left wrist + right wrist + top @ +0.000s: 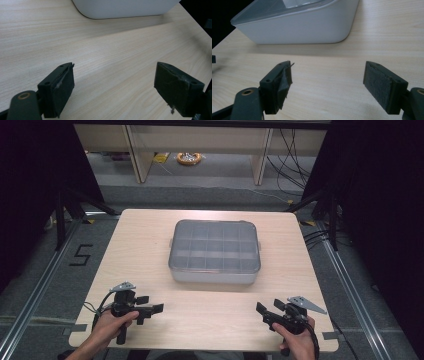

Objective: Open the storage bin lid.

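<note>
I am looking down on a light wooden table (150, 245) with a grey plastic compartment box (215, 251) sitting near its centre, its translucent lid closed. Through the lid I am making out a grid of dividers, but whatever the compartments are holding is too hazy to tell.

I am holding the left gripper (150, 310) at the near left corner of the table, well apart from the box, with its jaws standing wide apart and nothing between them. In the left gripper view, the box (125, 8) is cut off by the top edge, showing just its rounded lower wall; the pad on one jaw is looking frayed at its edge.

I am holding the right gripper (267, 312) at the near right corner, its jaws likewise spread wide and gripping nothing. In the right gripper view, the box (297, 26) is showing one rounded corner, its far end running out of frame.

The floor beyond the table is holding desk legs (260, 157), cables (295, 150) and a yellow ring-shaped object (189, 158) I cannot identify.
</note>
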Motion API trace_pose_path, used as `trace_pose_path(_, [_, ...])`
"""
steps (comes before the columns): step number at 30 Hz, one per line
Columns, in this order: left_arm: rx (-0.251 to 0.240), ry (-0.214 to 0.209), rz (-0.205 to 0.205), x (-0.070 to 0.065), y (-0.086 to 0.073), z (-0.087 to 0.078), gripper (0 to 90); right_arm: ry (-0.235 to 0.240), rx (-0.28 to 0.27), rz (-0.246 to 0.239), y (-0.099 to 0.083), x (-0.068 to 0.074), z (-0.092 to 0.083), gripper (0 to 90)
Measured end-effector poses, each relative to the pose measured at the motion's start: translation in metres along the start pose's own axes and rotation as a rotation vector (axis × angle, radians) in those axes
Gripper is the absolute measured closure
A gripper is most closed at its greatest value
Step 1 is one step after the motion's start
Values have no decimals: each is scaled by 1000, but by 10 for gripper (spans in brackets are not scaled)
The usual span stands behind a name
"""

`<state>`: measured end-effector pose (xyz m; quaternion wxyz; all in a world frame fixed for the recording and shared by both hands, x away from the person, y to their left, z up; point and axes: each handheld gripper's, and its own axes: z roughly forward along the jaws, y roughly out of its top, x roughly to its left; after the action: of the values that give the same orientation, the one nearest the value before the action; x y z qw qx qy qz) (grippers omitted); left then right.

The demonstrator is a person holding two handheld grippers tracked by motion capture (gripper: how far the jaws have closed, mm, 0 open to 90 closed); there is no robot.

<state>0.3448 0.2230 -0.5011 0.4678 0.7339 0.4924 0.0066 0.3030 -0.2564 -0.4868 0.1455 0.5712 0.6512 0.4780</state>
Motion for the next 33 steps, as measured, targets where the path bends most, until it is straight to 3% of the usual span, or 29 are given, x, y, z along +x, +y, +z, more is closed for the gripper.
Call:
trace_pose_path(7, [-11, -7, 10, -2, 11, 0, 157, 15, -2, 25, 13, -1, 2, 264])
trace_pose_path(9, [-28, -3, 9, -1, 14, 2, 157, 28, -6, 11, 21, -1, 3, 275])
trace_pose_path(11, [-28, -5, 10, 1, 18, 1, 158, 36, 1, 60, 29, 3, 4, 279])
trace_pose_path(12, [-36, 1, 10, 1, 21, 2, 161, 42, -17, 25, 33, -2, 7, 283])
trace_pose_path(13, [-41, 8, 14, 2, 23, 1, 163, 54, -19, 34, 37, -3, 8, 286])
trace_pose_path(16, [-57, 14, 12, 5, 30, 0, 166, 102, -10, 121, 50, -1, 9, 307])
trace_pose_path(18, [-75, 16, 3, 6, 36, 1, 181, 89, -36, 84, 62, -5, 13, 324])
trace_pose_path(20, [-77, 10, -2, 9, 42, 1, 184, 98, -35, 93, 66, -7, 14, 328])
trace_pose_path(21, [-81, 11, -9, 9, 46, 2, 193, 107, -26, 151, 70, -5, 15, 330])
trace_pose_path(22, [-85, 2, -16, 10, 49, 3, 203, 109, -35, 123, 74, -9, 19, 331])
trace_pose_path(25, [-103, 13, -13, 10, 57, 6, 220, 125, -36, 146, 83, -12, 27, 343])
trace_pose_path(26, [-95, 4, -13, 11, 60, 7, 221, 104, -30, 133, 86, -13, 29, 347])
trace_pose_path(27, [-93, 2, -11, 12, 63, 7, 235, 114, -38, 151, 91, -15, 36, 358])
trace_pose_path(31, [-105, -2, -19, 14, 72, 11, 266, 93, -33, 150, 101, -21, 47, 365])
trace_pose_path(33, [-120, -13, -54, 17, 80, 13, 292, 99, -39, 169, 107, -24, 56, 376])
